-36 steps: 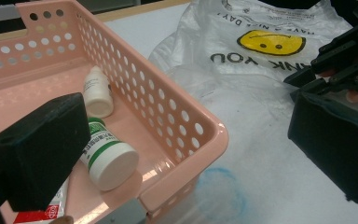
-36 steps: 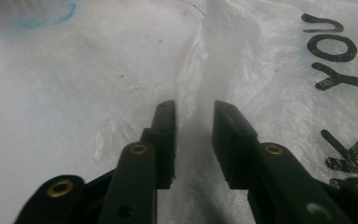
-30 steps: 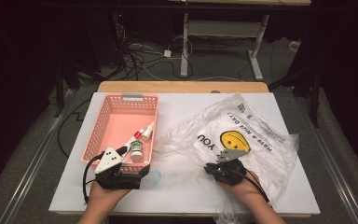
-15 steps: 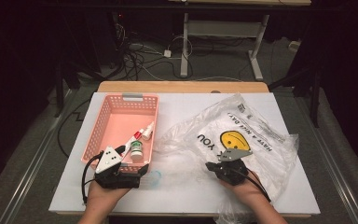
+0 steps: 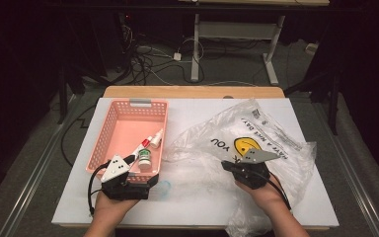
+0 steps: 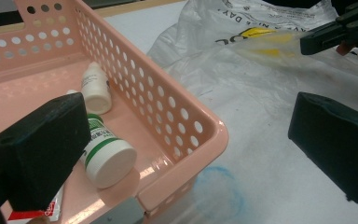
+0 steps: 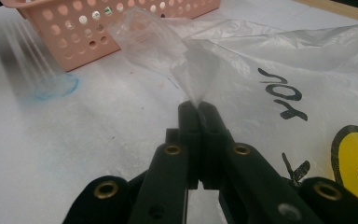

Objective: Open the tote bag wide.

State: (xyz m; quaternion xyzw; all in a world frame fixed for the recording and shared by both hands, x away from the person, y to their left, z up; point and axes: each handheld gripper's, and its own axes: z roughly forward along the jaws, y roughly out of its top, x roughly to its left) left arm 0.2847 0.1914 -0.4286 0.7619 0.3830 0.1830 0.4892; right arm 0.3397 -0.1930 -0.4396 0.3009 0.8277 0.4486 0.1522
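Observation:
A clear plastic bag (image 5: 261, 136) printed with a yellow smiley lies crumpled on the right half of the white table (image 5: 197, 111). My right gripper (image 5: 228, 167) is shut on a fold of the bag's left side; in the right gripper view the film (image 7: 193, 70) rises out of the tip of the right gripper (image 7: 198, 108). A pink basket (image 5: 128, 104) stands at the left. My left gripper (image 6: 186, 144) is open and straddles the basket's near right corner, one jaw inside, one outside over the table. It holds nothing.
Inside the basket lie a white bottle with a green label (image 6: 106, 156), a small white bottle (image 6: 94, 88) and a red-and-white tube (image 5: 145, 143). A faint blue ring (image 6: 219, 189) marks the table beside the basket corner. Cables and desk legs lie on the floor beyond.
My right gripper has risen a little with the pinched bag fold. The left gripper and the basket have stayed where they were.

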